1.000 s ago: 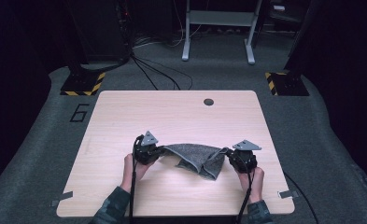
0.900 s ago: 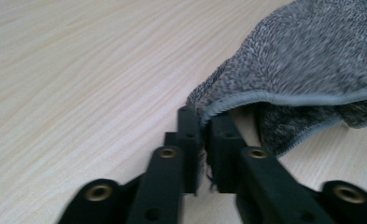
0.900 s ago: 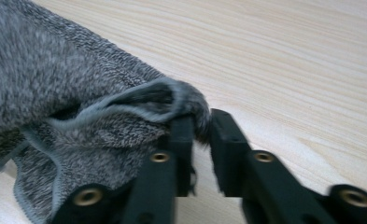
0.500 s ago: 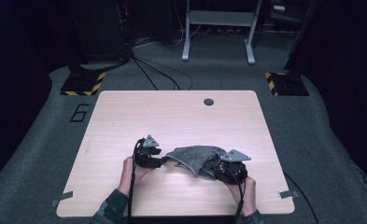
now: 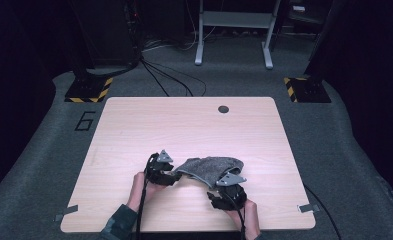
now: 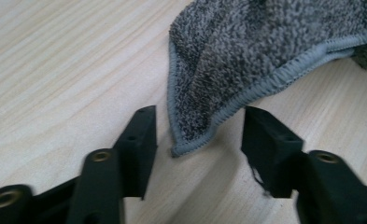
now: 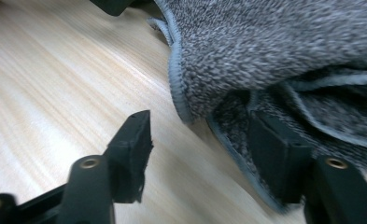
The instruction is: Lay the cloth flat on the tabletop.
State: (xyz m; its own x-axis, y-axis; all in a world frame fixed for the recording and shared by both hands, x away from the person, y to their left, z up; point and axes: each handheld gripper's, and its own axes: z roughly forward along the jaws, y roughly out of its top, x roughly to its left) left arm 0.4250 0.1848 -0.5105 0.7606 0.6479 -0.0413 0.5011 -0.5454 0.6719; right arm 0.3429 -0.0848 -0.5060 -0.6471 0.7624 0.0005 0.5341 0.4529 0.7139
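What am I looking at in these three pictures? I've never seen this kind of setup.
A person sits at a wooden table holding a hand-held gripper in each hand; there is no robot arm. The high view looks down from above: the left gripper and right gripper sit at either side of a grey towel, loosely folded over itself. The other two pictures come from cameras riding on the grippers, looking along their black jaws. Both pairs of jaws have just been opening and grip nothing now: a towel corner lies between the left jaws untouched, and the towel's edge lies ahead of the right ones.

left tool [image 5: 173, 176]: jaws apart, gripping nothing | right tool [image 5: 219, 197]: jaws just opened further, gripping nothing
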